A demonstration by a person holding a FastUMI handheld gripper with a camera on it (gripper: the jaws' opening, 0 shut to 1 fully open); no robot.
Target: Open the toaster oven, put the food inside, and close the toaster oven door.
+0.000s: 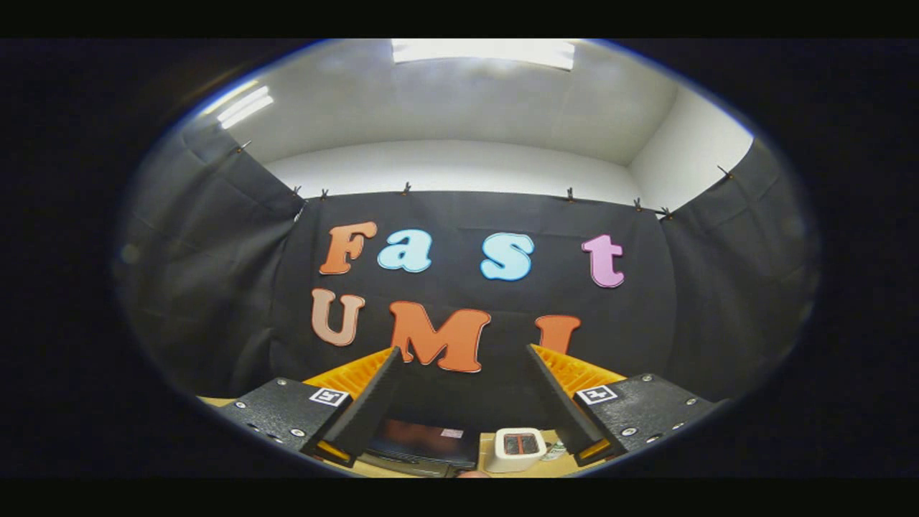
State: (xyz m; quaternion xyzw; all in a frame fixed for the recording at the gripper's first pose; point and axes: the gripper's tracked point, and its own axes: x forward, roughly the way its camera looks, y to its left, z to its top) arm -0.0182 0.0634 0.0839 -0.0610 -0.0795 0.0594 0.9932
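Observation:
My gripper (463, 350) is open, its two fingers spread wide with nothing between them, raised high and aimed at the booth's back wall. Far below, seen between the finger bases, a dark toaster oven (422, 439) with a reddish reflecting glass front stands on the wooden table (488, 470). Whether its door is open or shut I cannot tell. A small pale rounded bit (474, 474) lies on the table in front of it; too little of it shows to name it.
Right of the oven stands a small white boxy appliance (518, 448) with a dark window and a red strip. A small bottle-like item (553, 452) sits just beyond it, by the right finger's base. Black cloth walls close off the back and both sides.

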